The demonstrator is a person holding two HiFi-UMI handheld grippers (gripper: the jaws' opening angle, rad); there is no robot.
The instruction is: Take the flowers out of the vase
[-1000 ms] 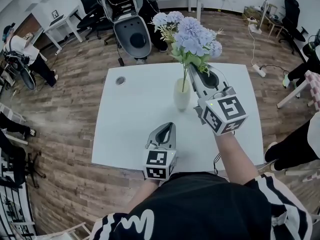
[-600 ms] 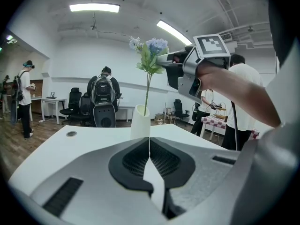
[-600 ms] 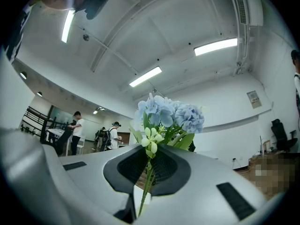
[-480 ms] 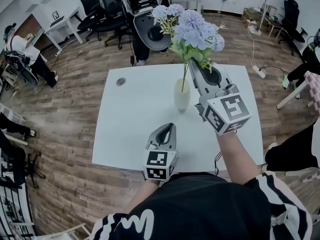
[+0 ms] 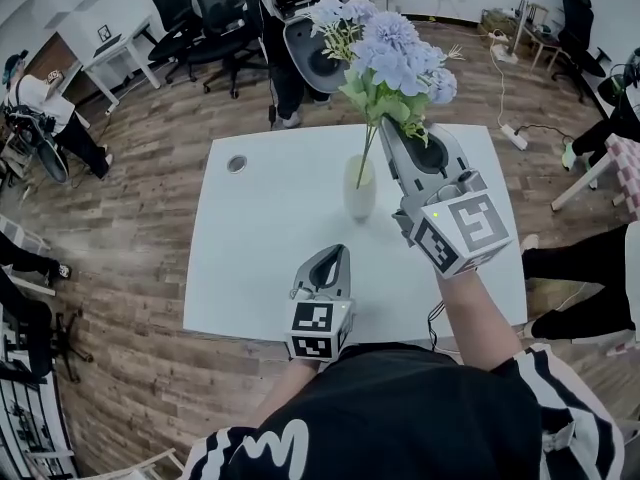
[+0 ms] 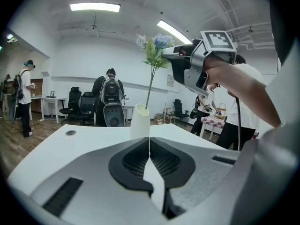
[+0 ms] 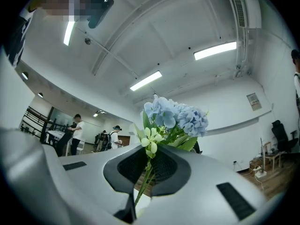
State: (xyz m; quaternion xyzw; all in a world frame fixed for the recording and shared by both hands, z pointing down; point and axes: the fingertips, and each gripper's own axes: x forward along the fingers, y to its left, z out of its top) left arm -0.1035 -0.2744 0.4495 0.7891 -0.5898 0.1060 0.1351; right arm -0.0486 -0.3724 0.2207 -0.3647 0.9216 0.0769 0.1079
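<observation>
Right gripper view: right gripper (image 7: 149, 157) fingers pinch flowers (image 7: 174, 117) stem, its end inside vase (image 5: 360, 190); left gripper (image 6: 149, 142) fingers pressed together.

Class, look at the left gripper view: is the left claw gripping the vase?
No, the left claw is shut with nothing between its jaws, and the vase stands apart beyond its tips.

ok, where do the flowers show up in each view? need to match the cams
Head view: flowers at top centre, over the far side of the white table.
Left gripper view: upper centre, just left of the right hand-held gripper.
Right gripper view: dead centre, rising from between its own jaws.
Shared landmark: the right hand-held gripper shut on the stems; the stem runs down into the vase in the head and left gripper views.
</observation>
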